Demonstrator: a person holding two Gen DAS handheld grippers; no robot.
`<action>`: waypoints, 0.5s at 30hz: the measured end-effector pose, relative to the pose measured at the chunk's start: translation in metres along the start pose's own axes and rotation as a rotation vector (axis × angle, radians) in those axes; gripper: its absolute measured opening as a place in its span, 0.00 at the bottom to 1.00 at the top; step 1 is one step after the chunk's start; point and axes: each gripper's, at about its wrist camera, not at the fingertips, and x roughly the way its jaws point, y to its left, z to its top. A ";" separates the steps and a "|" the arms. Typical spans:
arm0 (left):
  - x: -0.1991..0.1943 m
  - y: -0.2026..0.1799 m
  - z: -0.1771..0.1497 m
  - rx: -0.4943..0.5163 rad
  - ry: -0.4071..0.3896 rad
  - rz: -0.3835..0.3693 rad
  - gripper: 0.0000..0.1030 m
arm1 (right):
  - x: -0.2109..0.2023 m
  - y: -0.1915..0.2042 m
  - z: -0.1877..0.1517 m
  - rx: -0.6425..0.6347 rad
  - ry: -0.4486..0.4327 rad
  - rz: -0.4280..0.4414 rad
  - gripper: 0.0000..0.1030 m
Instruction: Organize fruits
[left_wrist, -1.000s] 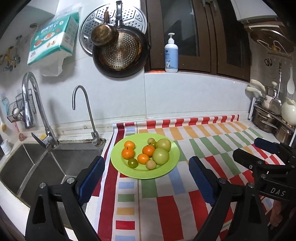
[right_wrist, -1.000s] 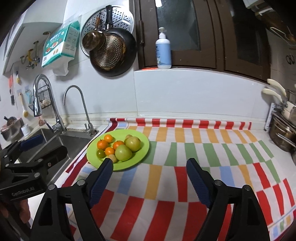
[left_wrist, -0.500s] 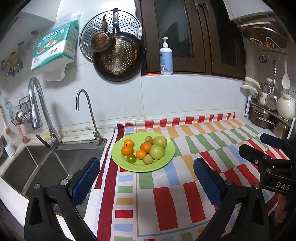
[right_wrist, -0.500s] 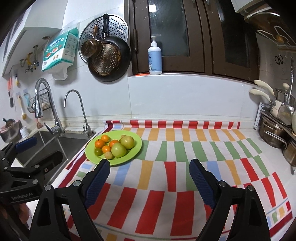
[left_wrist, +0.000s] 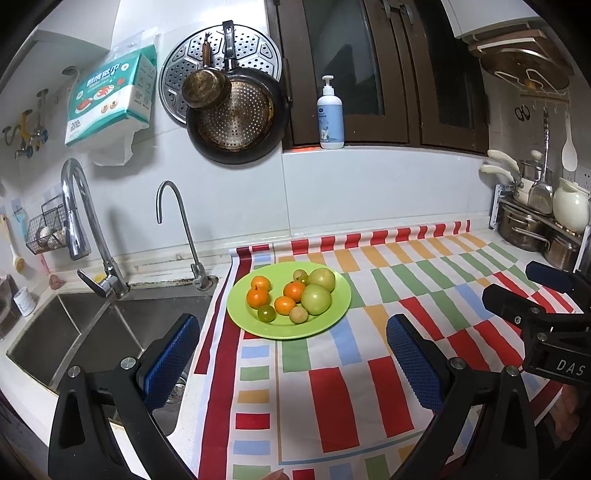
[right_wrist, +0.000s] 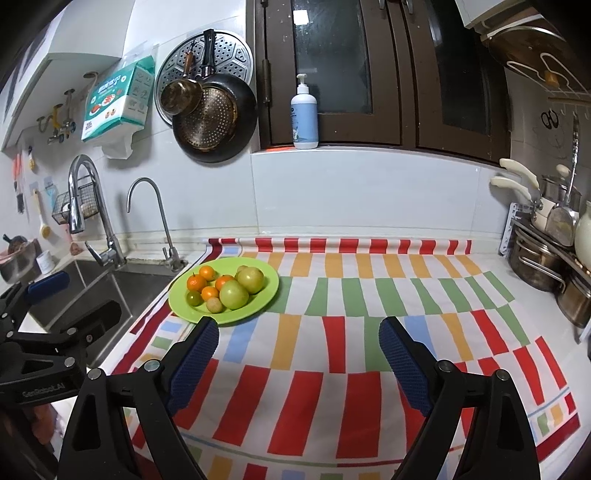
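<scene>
Fruits (left_wrist: 291, 299) on green plate (left_wrist: 340, 310), striped cloth (left_wrist: 332, 387)

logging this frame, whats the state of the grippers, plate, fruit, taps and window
left gripper: open, holds nothing
right gripper: open, holds nothing
green plate: flat on the striped cloth, holds all the fruit
fruit: piled together, unsorted
large faucet: no water seen running
small tap: no water seen running
window: shut
</scene>
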 end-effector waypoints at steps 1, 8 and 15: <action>0.000 0.000 0.000 0.000 -0.002 -0.002 1.00 | -0.001 0.000 0.000 -0.001 -0.001 0.000 0.87; -0.002 0.000 0.001 0.002 -0.008 0.005 1.00 | -0.002 -0.001 0.001 -0.001 -0.009 -0.006 0.87; -0.004 0.000 0.001 0.002 -0.014 0.002 1.00 | -0.003 -0.002 0.001 0.001 -0.011 -0.009 0.87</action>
